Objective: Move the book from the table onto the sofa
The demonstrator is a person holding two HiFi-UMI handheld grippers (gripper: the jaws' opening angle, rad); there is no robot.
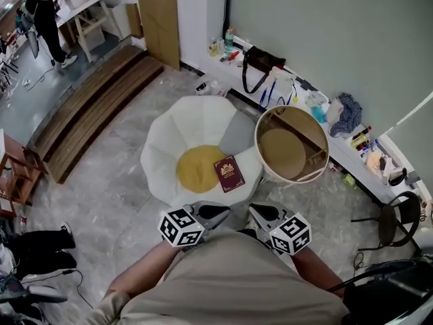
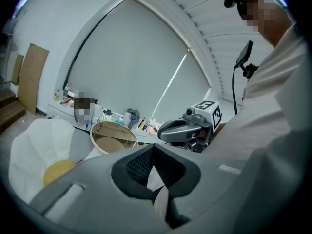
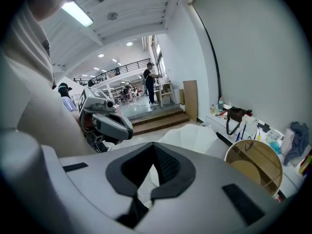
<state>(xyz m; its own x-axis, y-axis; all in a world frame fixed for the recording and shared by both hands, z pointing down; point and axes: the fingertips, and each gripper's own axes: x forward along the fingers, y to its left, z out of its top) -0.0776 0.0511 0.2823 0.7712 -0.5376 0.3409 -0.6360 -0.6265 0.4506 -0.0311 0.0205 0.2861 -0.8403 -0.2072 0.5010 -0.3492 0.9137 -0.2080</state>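
Note:
A dark red book (image 1: 229, 173) lies flat on the white petal-shaped sofa (image 1: 177, 128), at the right edge of its yellow seat cushion (image 1: 197, 168). The round wooden table (image 1: 291, 147) stands just right of the sofa, its top bare. Both grippers are held close to the person's body, below the sofa in the head view. My left gripper (image 1: 223, 212) is shut with nothing between its jaws (image 2: 153, 152). My right gripper (image 1: 254, 212) is also shut and empty (image 3: 153, 151). Each gripper shows in the other's view, and the book shows in neither gripper view.
A low ledge (image 1: 338, 147) along the wall carries a black bag (image 1: 260, 63), bottles and clutter. Wooden steps (image 1: 95, 107) run at the left and a board (image 1: 160, 22) leans on the wall. A black stool (image 1: 396, 219) stands at the right. A person (image 1: 44, 15) stands far off.

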